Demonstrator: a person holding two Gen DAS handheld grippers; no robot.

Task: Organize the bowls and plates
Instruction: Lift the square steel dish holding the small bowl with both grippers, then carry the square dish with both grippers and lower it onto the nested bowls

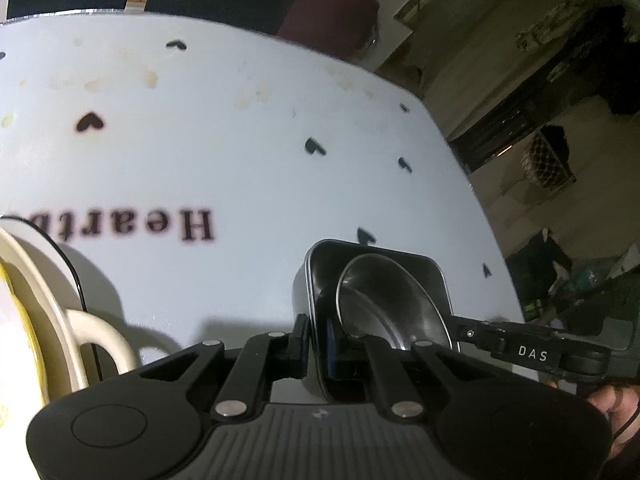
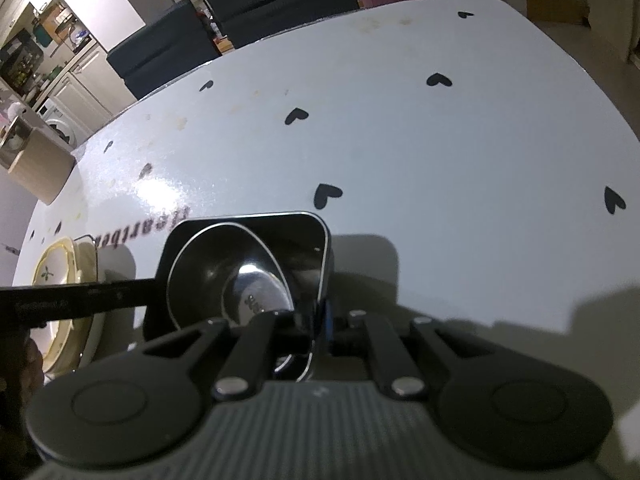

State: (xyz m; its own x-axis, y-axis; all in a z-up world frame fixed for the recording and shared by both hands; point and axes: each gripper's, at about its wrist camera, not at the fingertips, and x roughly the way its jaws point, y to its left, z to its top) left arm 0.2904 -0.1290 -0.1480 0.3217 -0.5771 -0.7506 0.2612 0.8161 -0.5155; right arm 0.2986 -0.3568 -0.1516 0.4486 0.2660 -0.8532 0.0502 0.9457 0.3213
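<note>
A dark square metal dish (image 1: 320, 280) holds a round steel bowl (image 1: 380, 304) inside it, above the white heart-print table (image 1: 240, 160). My left gripper (image 1: 320, 352) is shut on the dish's near-left wall. My right gripper (image 2: 316, 332) is shut on the opposite wall of the same dish (image 2: 312, 240), with the steel bowl (image 2: 240, 276) in it. The right gripper's arm (image 1: 532, 350) shows in the left wrist view, and the left gripper's arm (image 2: 80, 296) in the right wrist view. The dish casts a shadow, so it seems lifted.
A cream bowl with yellow rim and handle (image 1: 48, 320) stands at the left; it also shows in the right wrist view (image 2: 64, 280). Dark chairs (image 2: 168, 52) stand beyond the far table edge. A box (image 2: 40, 164) sits past the left edge.
</note>
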